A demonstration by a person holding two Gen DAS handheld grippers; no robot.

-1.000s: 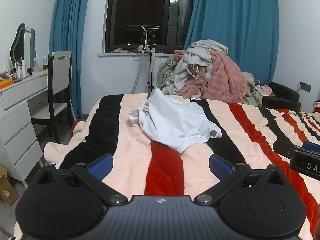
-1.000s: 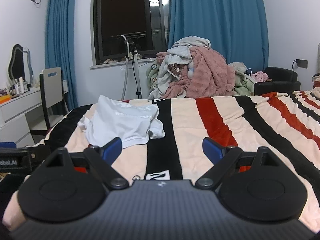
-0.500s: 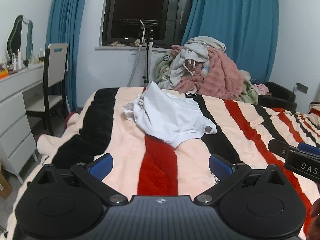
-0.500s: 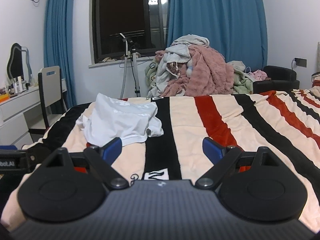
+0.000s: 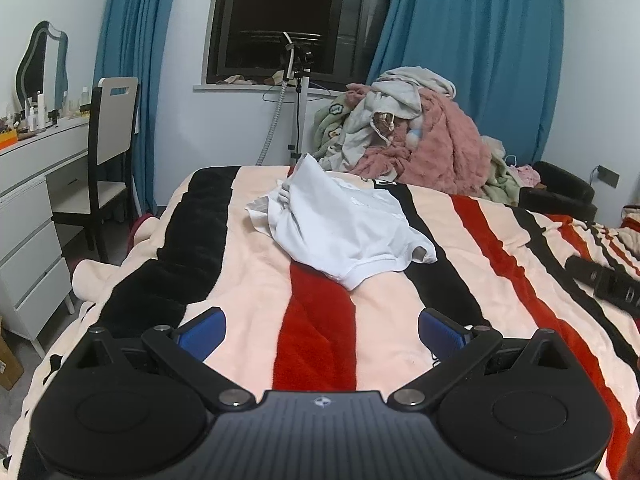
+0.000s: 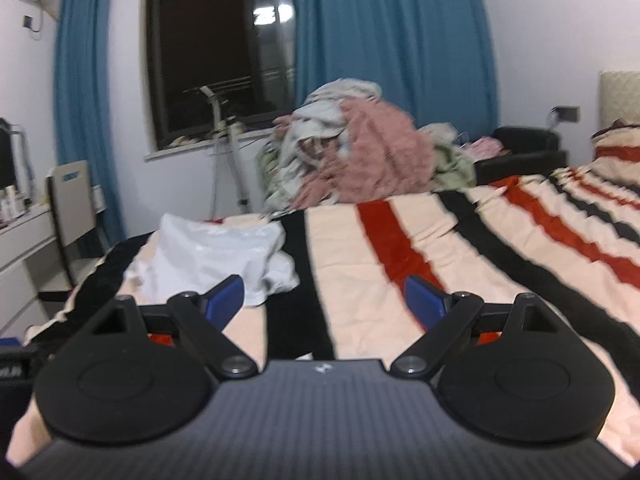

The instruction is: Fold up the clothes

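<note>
A crumpled white garment lies on the striped blanket of the bed, ahead of my left gripper. That gripper is open and empty, low over the blanket, short of the garment. In the right wrist view the same garment lies ahead to the left. My right gripper is open and empty above the blanket; its left fingertip overlaps the garment's near edge in the view. This view is blurred.
A pile of clothes with a pink fleece sits past the bed's far end. A white desk and chair stand left. A stand is by the window. The right gripper's body shows at right.
Both grippers have moved forward toward the white garment, which looks nearer. The right wrist view has tilted and swung and is now blurred. Both stay open.
</note>
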